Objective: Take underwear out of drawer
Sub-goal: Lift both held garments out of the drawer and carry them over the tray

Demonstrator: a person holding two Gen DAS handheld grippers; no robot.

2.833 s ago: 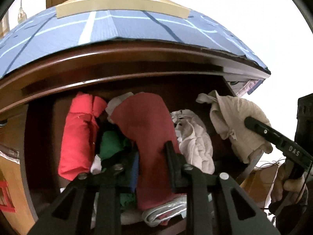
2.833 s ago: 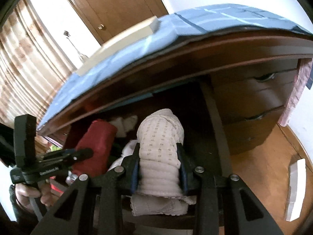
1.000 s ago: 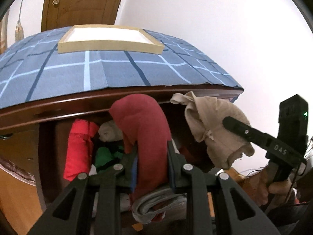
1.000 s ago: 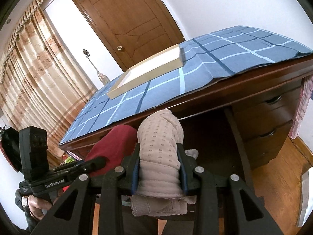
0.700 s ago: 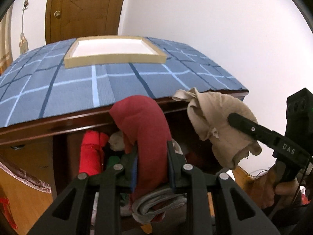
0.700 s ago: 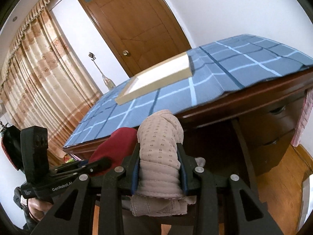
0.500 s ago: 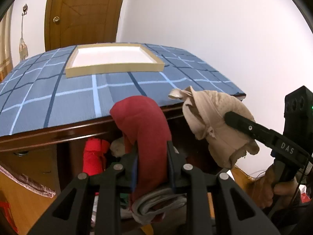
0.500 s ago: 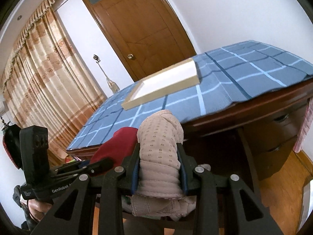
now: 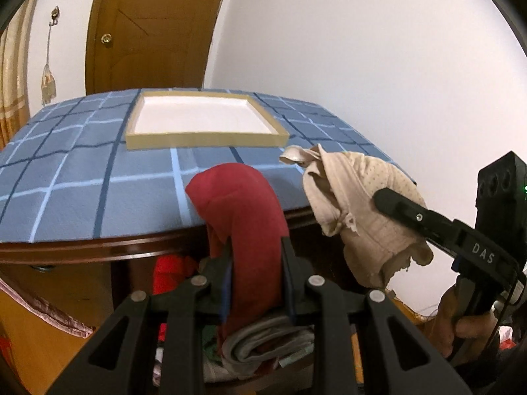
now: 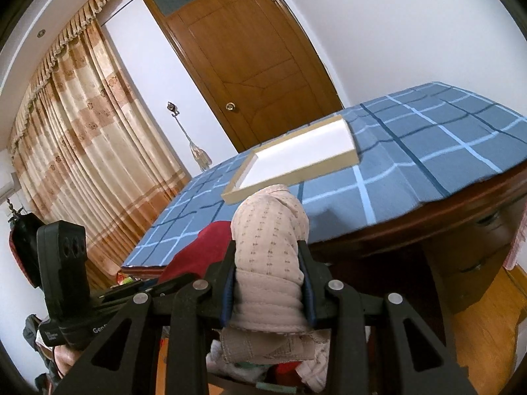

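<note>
While both garments hang clear above the open dark wooden drawer (image 9: 138,283), each gripper has its jaws clamped on one piece of underwear. Far to the left in the right wrist view hangs a peach patterned curtain (image 10: 75,151), and beside it stands a brown wooden door (image 10: 250,52). On the left, the left gripper (image 9: 255,283) squeezes a dark red folded cloth garment (image 9: 243,223) between its black fingers (image 9: 290,263); the fabric arches up over the fingertips and stands in front of the edge of the blue checked tablecloth (image 9: 72,181). Below it, in the drawer, lie a bright red rolled cloth (image 9: 169,273) and a grey folded cloth (image 9: 263,342). A shallow square tray with a tan rim and white floor (image 9: 204,121) rests on the tablecloth beyond the garments. To the right, the right gripper (image 10: 268,283) is pinched on a beige dotted knit garment with a ribbed waistband (image 10: 268,247), which bulges up between its fingers; the left wrist view shows the same garment draped over one black finger, beside the dark red one but not touching it. Further right, under the desk edge, are closed dark wooden side drawers (image 10: 474,263), and a wooden floor (image 10: 484,335) lies below them.
</note>
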